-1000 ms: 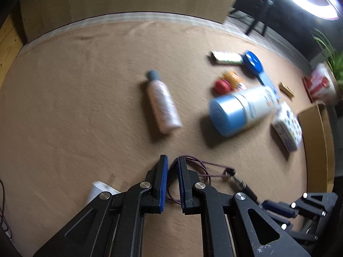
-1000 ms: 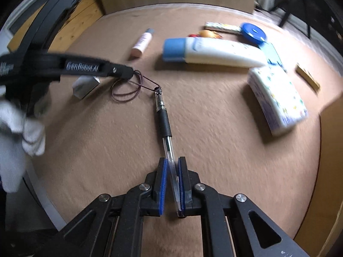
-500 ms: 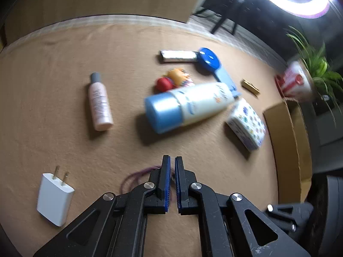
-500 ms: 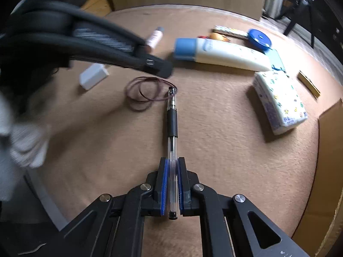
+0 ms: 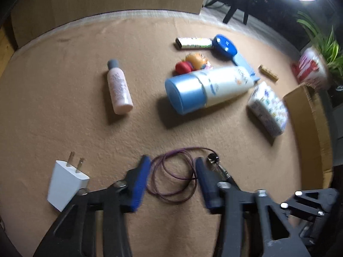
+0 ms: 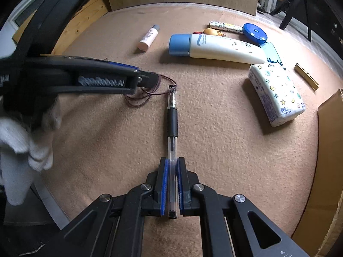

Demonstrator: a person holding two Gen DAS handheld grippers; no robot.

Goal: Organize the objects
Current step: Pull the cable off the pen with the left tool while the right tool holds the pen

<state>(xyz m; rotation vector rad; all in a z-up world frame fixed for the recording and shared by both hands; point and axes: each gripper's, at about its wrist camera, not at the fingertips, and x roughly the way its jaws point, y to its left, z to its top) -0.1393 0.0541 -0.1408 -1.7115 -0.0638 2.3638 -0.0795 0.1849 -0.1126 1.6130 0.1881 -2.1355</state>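
Change: left gripper (image 5: 171,169) fingers, shut half a second ago, are now opening and stand apart, one on each side of the purple cord (image 5: 173,175), pads not pressing it.
Cord: lies coiled on the counter (image 5: 64,85), between the left fingers (image 5: 139,182); one strand runs to the pen (image 6: 172,115) clip end.
Pen: clamped at its rear end by the right gripper (image 6: 172,182), fingers together on the clear barrel; its front half lies forward over the counter toward the cord, as before.
Right hand: keeps its place, same grip as a second ago.
Left view: has shifted since a second ago, so the charger (image 5: 66,184) now shows beside the left finger.
Other things: small bottle (image 5: 118,87), large tube (image 5: 208,87), tissue pack (image 5: 268,109), all untouched, well apart from both grippers.
Box: cardboard edge (image 5: 308,128) at right, probably the destination.
Meaning: left hand probably lets the cord go or resets for a new grasp; the pen is secured, nothing yet sorted away.
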